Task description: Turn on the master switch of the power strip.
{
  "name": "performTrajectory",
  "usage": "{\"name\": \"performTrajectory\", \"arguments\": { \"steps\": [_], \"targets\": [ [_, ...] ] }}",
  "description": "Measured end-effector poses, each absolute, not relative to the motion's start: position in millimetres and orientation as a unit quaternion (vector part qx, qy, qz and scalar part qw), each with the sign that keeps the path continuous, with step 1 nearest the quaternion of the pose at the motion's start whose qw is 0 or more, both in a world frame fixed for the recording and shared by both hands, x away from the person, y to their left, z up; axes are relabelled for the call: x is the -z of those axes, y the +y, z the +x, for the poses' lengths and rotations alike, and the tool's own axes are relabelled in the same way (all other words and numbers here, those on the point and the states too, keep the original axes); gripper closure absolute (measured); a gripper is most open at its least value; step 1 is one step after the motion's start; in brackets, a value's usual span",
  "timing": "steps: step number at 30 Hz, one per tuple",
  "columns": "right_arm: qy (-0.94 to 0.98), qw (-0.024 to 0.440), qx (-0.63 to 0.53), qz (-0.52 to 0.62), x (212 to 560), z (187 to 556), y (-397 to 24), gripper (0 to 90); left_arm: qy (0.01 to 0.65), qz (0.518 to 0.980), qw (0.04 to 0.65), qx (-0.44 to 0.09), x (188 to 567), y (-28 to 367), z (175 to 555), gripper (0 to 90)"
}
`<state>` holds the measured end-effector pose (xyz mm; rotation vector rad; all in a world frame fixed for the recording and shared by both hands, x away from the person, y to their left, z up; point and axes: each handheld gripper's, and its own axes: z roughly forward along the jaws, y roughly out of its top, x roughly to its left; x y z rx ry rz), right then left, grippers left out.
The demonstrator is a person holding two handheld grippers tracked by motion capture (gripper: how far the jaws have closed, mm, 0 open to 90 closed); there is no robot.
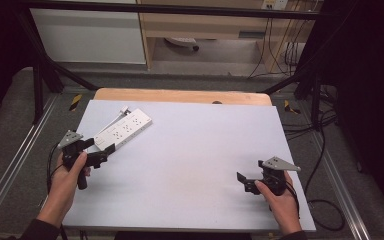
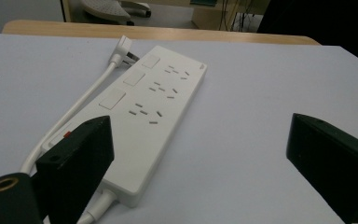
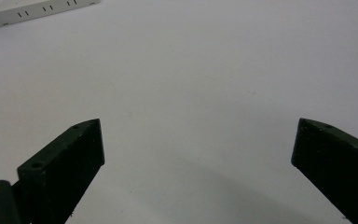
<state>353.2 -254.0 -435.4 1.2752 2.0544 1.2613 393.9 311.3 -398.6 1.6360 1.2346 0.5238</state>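
So a white power strip (image 1: 124,129) is seen lying diagonally at the table's (image 1: 190,150) far left, cord and plug (image 2: 123,48) alongside. Three switches get revealed in the left gripper view. Left gripper (image 1: 101,151) jaws are spread beside its near end; right gripper (image 1: 243,181) is also spread, well apart.

Two hand-held grippers, both with jaws spread wide.

The left gripper (image 1: 100,151) is held low at an angle, gripped from behind by the left hand (image 1: 72,170), its forearm stretching back from it. The right gripper (image 1: 247,181) sits well apart from it, level, with the right hand (image 1: 275,192) wrapped around its handle just behind the jaws.
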Motion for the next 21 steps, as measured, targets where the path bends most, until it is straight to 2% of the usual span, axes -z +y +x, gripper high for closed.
{"name": "performTrajectory", "arguments": {
  "steps": [21],
  "targets": [
    [0.737, 0.204, -0.453, 0.458, 435.4, 353.3, -254.6, 2.9, 0.504, 0.678, 0.495, -0.205, 404.5, 318.7, 361.1, 7.0]
  ]
}}
